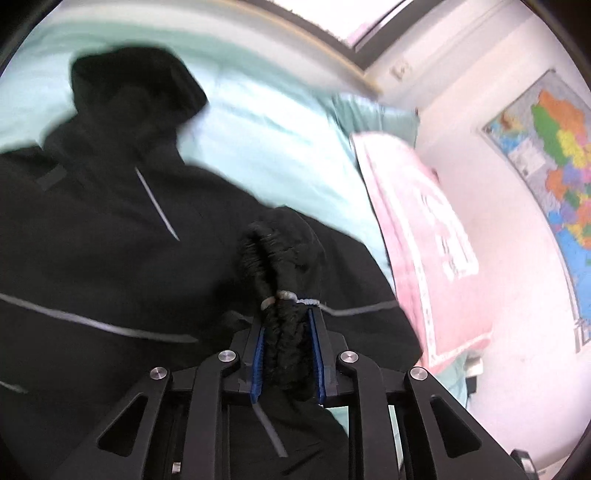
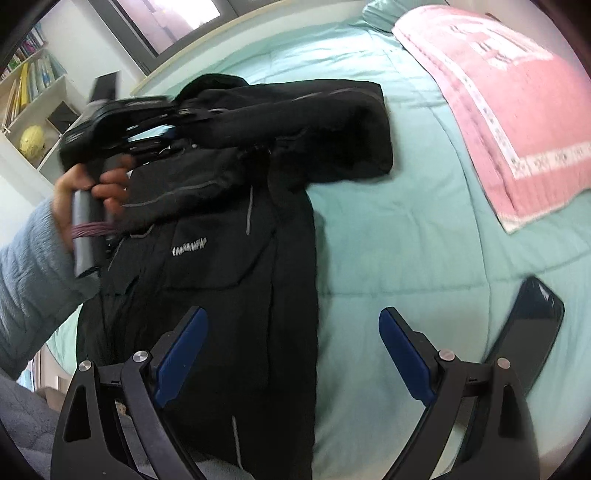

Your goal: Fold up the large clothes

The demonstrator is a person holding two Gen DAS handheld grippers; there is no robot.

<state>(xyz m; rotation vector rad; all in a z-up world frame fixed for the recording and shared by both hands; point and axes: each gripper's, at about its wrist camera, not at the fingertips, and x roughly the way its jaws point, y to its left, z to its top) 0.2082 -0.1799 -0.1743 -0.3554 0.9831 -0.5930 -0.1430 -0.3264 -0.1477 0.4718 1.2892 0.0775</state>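
The jacket [image 2: 221,236] lay spread on the bed [image 2: 388,229], its hood [image 1: 136,88] toward the far edge by the window [image 2: 173,18]. My left gripper [image 1: 286,332] sat over the jacket, with the bunched cuff [image 1: 280,266] of a sleeve clamped between its jaws. In the right wrist view that gripper and the hand [image 2: 88,192] carrying it stood at the jacket's left side, the sleeve [image 2: 295,114] stretched across the upper part of the jacket. My right gripper [image 2: 293,350] hung over the jacket's near right edge, jaws apart. A towel [image 2: 509,110] lay on the bed to the jacket's right, well apart, and a phone [image 2: 528,325] nearer, right of my right gripper. Shelves [image 2: 33,92] stood beyond the bed, left.
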